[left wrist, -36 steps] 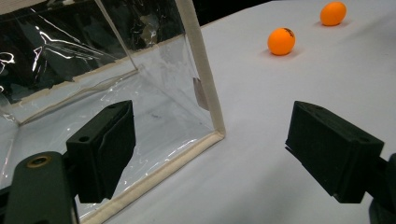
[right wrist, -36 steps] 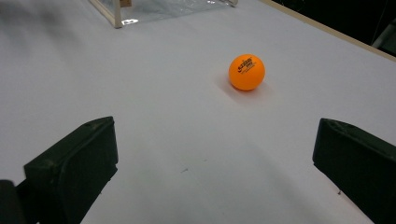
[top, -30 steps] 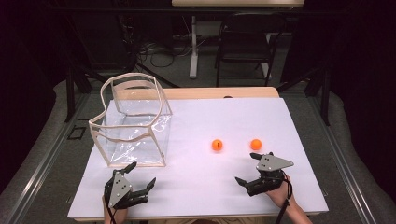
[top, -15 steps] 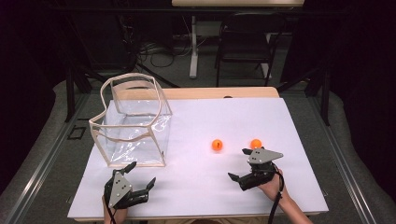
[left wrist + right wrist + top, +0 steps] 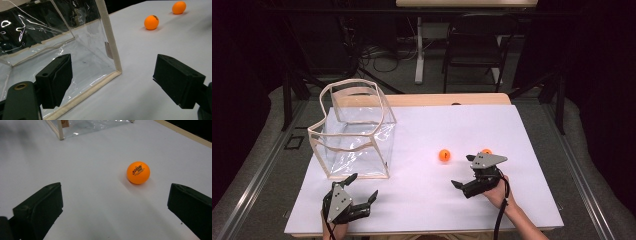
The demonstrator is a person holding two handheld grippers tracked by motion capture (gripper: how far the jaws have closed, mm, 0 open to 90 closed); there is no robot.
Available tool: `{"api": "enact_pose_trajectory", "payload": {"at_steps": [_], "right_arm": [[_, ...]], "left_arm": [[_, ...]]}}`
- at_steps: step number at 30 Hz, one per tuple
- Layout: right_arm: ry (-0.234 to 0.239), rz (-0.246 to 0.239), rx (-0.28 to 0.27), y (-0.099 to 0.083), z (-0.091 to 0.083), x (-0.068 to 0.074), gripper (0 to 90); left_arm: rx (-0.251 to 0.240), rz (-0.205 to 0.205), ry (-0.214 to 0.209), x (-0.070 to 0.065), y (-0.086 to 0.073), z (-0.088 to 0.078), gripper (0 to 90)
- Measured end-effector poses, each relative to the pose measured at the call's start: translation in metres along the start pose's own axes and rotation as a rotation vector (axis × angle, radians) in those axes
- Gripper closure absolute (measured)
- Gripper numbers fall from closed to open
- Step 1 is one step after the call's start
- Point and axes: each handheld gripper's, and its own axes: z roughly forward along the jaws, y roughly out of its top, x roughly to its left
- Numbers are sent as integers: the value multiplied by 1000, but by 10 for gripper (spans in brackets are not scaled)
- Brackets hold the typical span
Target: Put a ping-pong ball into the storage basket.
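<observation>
Two grippers are held wide open beside the clear plastic, cream-edged box (image 5: 354, 131); the right gripper (image 5: 461, 186) is nearer the small orange ball (image 5: 444, 155) (ahead, slightly right), the left gripper (image 5: 362, 190) faces the box.

We are looking at a lab or recording studio, not a home. At twelve o'clock beyond the bench (image 5: 512, 125), covered by a plain white sheet, we see loose cables (image 5: 382, 55) on a grey carpeted floor, a black chair (image 5: 472, 50) and the white leg of another table (image 5: 418, 50). Black drapes (image 5: 597, 75) close off three o'clock and nine o'clock, and metal rails (image 5: 257, 180) run along the floor.
</observation>
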Motion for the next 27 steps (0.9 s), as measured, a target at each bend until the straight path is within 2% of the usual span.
{"api": "enact_pose_trajectory", "payload": {"at_steps": [9, 27], "right_arm": [[4, -5, 2, 9, 8, -5, 0], [12, 6, 54, 16, 33, -14, 0]], "left_arm": [[4, 9, 2, -1, 0, 1, 156], [1, 17, -1, -2, 0, 0, 156]]}}
